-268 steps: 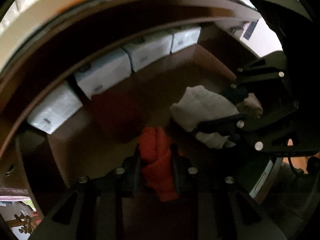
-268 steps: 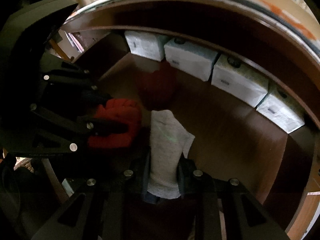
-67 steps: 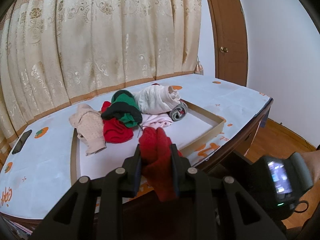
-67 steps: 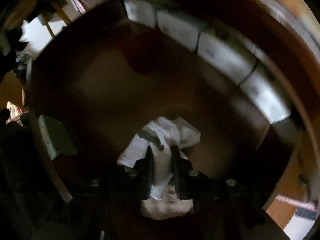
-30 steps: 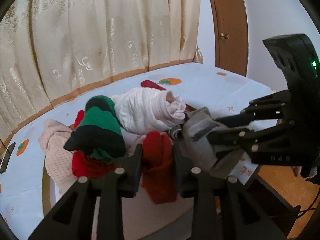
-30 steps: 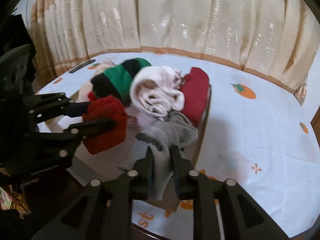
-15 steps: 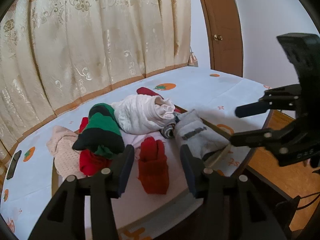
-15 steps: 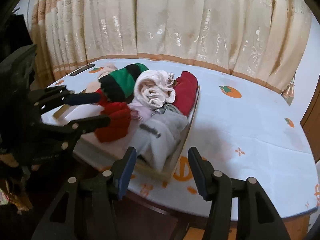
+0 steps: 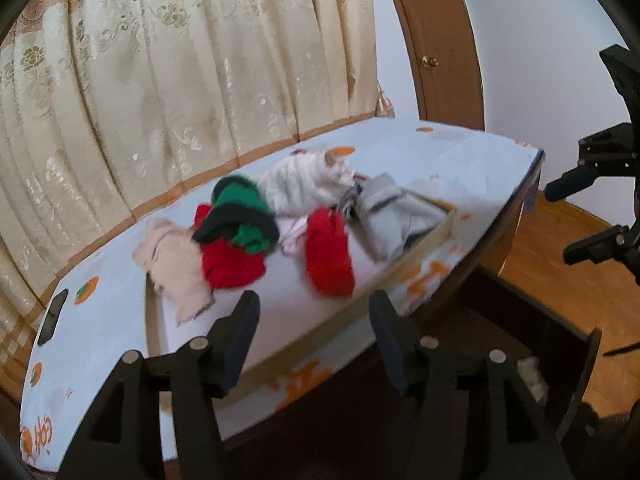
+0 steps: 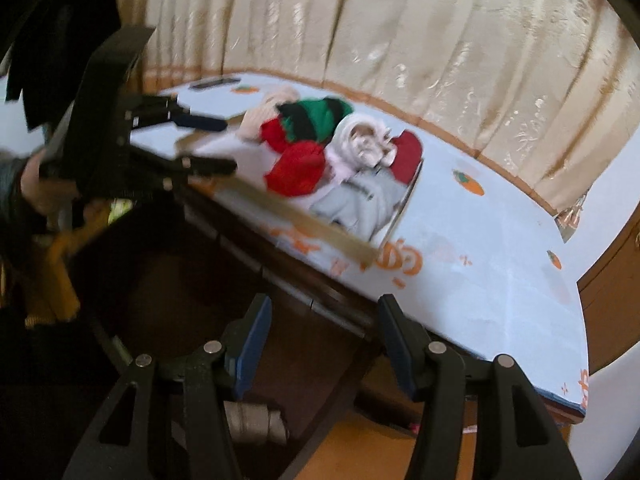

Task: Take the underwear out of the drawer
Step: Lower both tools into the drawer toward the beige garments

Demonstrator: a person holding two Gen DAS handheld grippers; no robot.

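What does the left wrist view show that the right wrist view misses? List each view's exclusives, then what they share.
Only the left wrist view: the wooden door with its knob, and the right gripper, open with nothing between its fingers.

Only the right wrist view: the left gripper, open and empty too, with the hand that holds it.

Both: the cream curtain, the table with its pale orange-printed cover, the shallow tray, and in it the red piece, the grey piece and the green-and-black piece.

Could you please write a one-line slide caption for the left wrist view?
Open left tool before a shallow wooden tray holding rolled red, grey and white underwear.
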